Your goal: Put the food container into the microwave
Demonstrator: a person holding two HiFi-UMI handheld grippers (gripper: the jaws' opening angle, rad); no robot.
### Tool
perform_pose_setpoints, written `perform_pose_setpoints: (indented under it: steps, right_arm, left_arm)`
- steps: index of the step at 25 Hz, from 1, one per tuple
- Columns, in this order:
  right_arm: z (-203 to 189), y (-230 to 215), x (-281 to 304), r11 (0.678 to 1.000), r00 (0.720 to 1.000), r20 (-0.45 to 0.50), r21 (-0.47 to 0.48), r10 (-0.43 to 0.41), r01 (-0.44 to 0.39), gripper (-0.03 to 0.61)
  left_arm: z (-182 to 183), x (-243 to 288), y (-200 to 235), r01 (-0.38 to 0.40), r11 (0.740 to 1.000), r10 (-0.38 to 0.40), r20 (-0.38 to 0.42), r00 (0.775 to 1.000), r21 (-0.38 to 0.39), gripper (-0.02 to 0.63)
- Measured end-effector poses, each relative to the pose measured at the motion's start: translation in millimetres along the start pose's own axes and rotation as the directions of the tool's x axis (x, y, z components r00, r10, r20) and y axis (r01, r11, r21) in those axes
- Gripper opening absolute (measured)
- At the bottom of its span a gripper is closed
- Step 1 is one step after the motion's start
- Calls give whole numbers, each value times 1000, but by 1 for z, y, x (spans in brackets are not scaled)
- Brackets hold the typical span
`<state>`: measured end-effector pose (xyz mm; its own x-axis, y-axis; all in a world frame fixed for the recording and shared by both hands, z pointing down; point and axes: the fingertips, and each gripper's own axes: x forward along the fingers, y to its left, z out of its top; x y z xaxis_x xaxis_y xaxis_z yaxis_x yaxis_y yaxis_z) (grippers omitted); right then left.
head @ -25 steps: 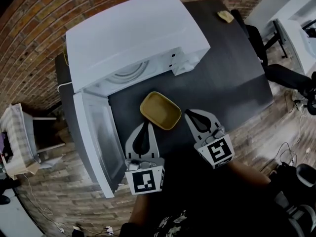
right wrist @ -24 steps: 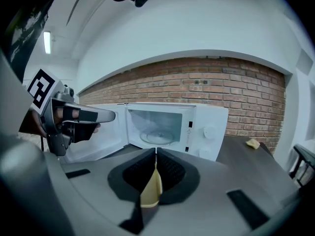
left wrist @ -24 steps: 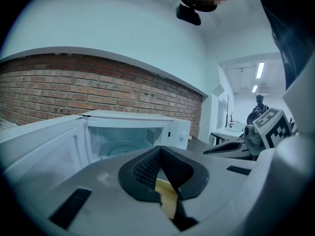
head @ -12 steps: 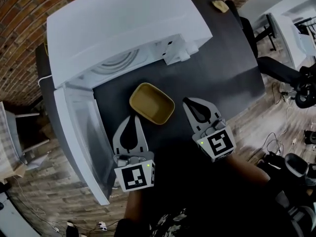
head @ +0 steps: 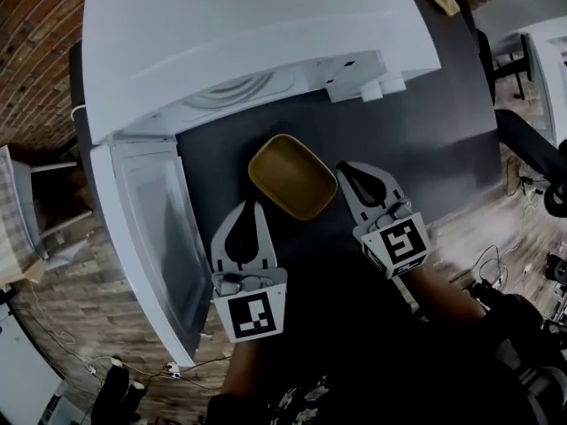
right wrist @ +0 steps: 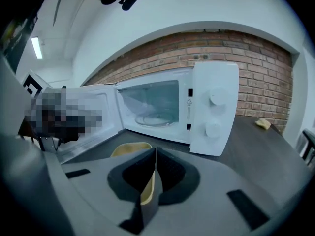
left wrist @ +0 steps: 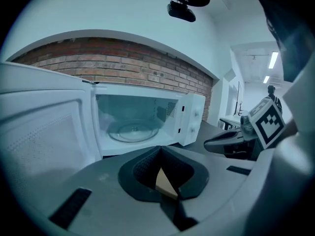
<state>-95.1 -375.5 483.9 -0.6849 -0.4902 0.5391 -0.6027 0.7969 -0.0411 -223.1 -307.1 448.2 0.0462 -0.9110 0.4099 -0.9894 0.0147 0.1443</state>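
Observation:
An empty yellow food container (head: 292,177) sits on the dark table (head: 425,131), just in front of the white microwave (head: 248,34). The microwave's door (head: 151,237) hangs open to the left. Its cavity with the glass turntable (left wrist: 130,130) is empty. My left gripper (head: 252,204) is shut on nothing, its tip close to the container's near left edge. My right gripper (head: 344,166) is also shut on nothing, its tip beside the container's right side. The container (right wrist: 130,150) shows just past the right jaws, and a sliver of the container (left wrist: 165,183) shows behind the left jaws.
The microwave's control panel with two knobs (right wrist: 214,113) stands right of the cavity. A small yellow object (head: 446,1) lies at the table's far right. Office chairs (head: 532,149) and cables on the wooden floor lie beyond the table's right edge.
Both grippers have edged forward, closer to the container. The head view has shifted, but the container has kept its place in front of the microwave.

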Motion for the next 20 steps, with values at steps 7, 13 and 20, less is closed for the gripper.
perform_pose_setpoints:
  steps: [7,13,20]
  right_arm:
    - [-10,3,22,996,995,-68,-48,66,-70,67]
    - [-29,-1,27,996,984,-163,-33,77,-83,166]
    - [-52,12,33,992,957,-264,-11,121,-129,175]
  left_arm:
    - [-20,13,14,-11,1000,10,-62,998,-17,3]
    - [-35,13,18,1,1000,-1,-100,995,-6,3]
    - [-38,15,14,-5,999,2,-90,996,-32,3]
